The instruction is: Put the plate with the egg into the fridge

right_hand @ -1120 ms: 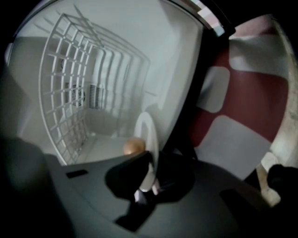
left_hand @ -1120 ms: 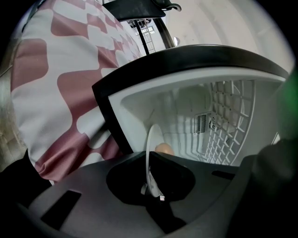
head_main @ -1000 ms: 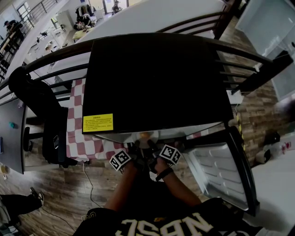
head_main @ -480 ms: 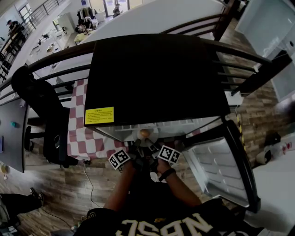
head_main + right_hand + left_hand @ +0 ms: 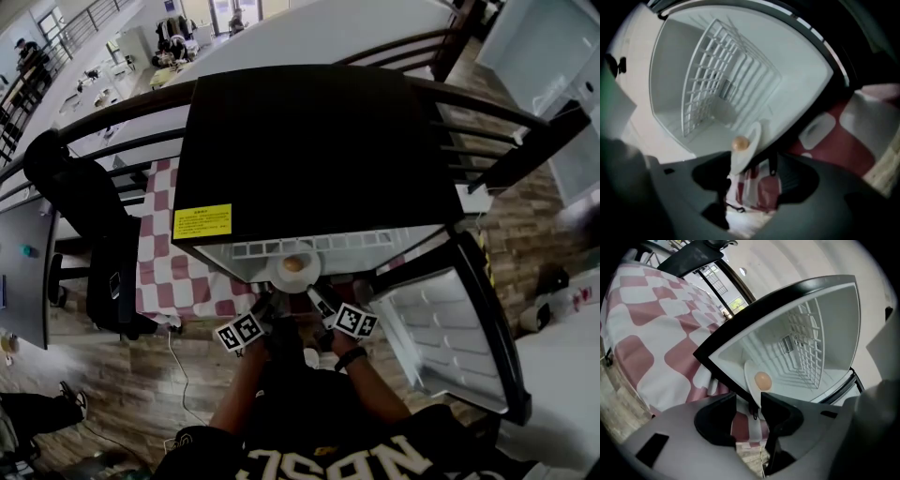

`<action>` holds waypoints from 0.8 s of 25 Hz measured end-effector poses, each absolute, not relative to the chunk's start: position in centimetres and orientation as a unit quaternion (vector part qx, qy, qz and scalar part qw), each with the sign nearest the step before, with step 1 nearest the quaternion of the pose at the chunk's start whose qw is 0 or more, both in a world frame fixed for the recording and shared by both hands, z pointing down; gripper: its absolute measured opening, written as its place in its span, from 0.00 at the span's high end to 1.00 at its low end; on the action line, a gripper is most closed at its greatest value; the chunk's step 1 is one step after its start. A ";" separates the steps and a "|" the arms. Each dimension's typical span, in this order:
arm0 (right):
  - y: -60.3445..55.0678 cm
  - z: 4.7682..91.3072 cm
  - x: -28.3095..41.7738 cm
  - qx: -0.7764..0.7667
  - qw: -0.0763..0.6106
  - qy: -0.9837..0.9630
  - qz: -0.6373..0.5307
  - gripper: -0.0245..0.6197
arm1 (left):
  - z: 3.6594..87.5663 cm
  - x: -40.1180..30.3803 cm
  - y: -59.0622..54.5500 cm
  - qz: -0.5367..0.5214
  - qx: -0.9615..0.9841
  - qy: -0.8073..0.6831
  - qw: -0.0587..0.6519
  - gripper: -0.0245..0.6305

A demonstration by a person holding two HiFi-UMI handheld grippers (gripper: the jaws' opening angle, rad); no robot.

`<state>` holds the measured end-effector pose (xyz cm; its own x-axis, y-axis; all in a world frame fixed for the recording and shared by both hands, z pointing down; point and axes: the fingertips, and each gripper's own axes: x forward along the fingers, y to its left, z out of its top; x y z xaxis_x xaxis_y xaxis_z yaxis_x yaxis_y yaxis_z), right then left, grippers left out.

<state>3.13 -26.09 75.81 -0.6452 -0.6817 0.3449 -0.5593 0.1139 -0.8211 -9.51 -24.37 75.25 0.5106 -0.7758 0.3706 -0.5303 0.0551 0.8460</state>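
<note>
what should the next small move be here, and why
Probably nudge the plate deeper: it sits at the front lip of the fridge, egg on it. The left gripper and right gripper have just been opening and grip nothing; the door stands open.

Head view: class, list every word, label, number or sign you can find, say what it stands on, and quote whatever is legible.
Yellow label on the black top of the fridge: dark print, too small to read.
Pale block letters on the person's dark shirt: cut by the picture's edge, not surely readable.
Square markers on the gripper cubes: patterns, no words.
No text can be quoted.
</note>
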 end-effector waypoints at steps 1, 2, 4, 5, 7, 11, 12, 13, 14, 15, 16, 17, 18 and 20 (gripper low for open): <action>-25.8 76.0 3.5 -0.427 0.029 0.758 -0.493 0.50 | 75.3 -9.3 -24.0 -0.099 0.687 -0.480 0.536 0.71; -25.6 76.1 3.7 -0.434 -0.001 0.773 -0.463 0.50 | 75.4 -9.0 -23.6 -0.082 0.697 -0.479 0.527 0.71; -25.5 75.3 3.6 -0.440 -0.042 0.801 -0.404 0.50 | 75.9 -8.6 -23.0 -0.040 0.718 -0.482 0.500 0.71; -25.4 74.8 3.4 -0.440 -0.054 0.811 -0.382 0.50 | 76.2 -8.3 -22.7 -0.018 0.729 -0.483 0.484 0.71; -25.2 74.7 3.0 -0.438 -0.080 0.822 -0.355 0.50 | 76.6 -7.7 -22.3 0.024 0.748 -0.488 0.450 0.71; -24.1 75.8 2.2 -0.434 -0.140 0.829 -0.325 0.51 | 76.8 -7.0 -22.1 0.101 0.773 -0.507 0.367 0.71; -23.9 76.1 2.0 -0.434 -0.153 0.830 -0.317 0.52 | 76.7 -6.9 -22.3 0.113 0.778 -0.512 0.347 0.73; -23.8 76.2 1.9 -0.433 -0.164 0.831 -0.308 0.55 | 76.6 -6.8 -22.5 0.121 0.781 -0.514 0.332 0.74; -23.7 76.3 1.7 -0.434 -0.173 0.832 -0.300 0.58 | 76.6 -6.6 -22.6 0.125 0.783 -0.516 0.323 0.76; -23.7 76.3 1.7 -0.436 -0.179 0.832 -0.293 0.62 | 76.6 -6.5 -22.7 0.127 0.784 -0.518 0.319 0.77; -23.8 76.4 1.7 -0.440 -0.184 0.830 -0.288 0.67 | 76.6 -6.4 -22.9 0.129 0.783 -0.519 0.317 0.79; -24.0 76.3 1.8 -0.444 -0.186 0.829 -0.284 0.71 | 76.7 -6.4 -23.0 0.132 0.782 -0.521 0.315 0.81; -24.2 76.3 1.9 -0.447 -0.188 0.828 -0.282 0.75 | 76.9 -6.4 -23.1 0.137 0.782 -0.522 0.312 0.82; -24.6 76.2 1.9 -0.449 -0.192 0.827 -0.278 0.79 | 77.2 -6.5 -23.3 0.147 0.779 -0.525 0.310 0.85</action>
